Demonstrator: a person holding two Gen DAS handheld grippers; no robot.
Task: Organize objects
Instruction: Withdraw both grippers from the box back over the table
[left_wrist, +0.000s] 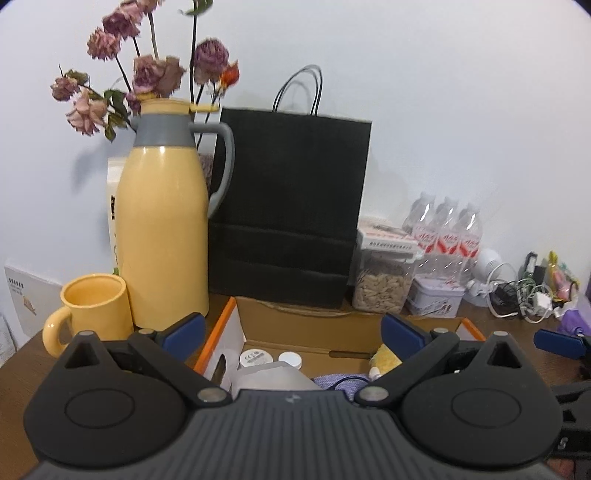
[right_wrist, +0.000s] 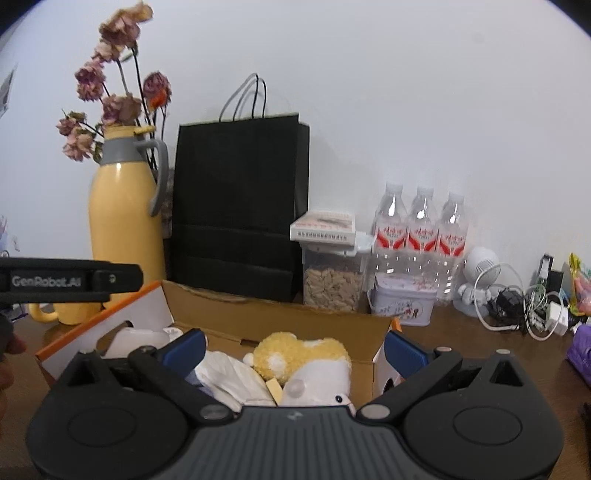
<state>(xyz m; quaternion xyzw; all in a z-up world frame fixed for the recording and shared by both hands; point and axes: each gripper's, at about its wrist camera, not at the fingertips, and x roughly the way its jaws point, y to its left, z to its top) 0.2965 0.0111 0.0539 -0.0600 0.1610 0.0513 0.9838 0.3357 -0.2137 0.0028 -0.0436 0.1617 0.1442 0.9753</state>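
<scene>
Both grippers, left (left_wrist: 291, 332) and right (right_wrist: 295, 345), hover empty with fingers apart above the cardboard box (right_wrist: 280, 314); choosing another item seems next.

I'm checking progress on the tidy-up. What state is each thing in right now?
Left gripper: open, holding nothing.
Right gripper: open, holding nothing.
Cardboard box: flaps open, things inside.
Plush toy: lying in the box.
Yellow jug: upright, lid on.
Yellow mug: upright.
Black paper bag: standing.
Water bottles: upright, capped.
Seed jar: lid on.
</scene>
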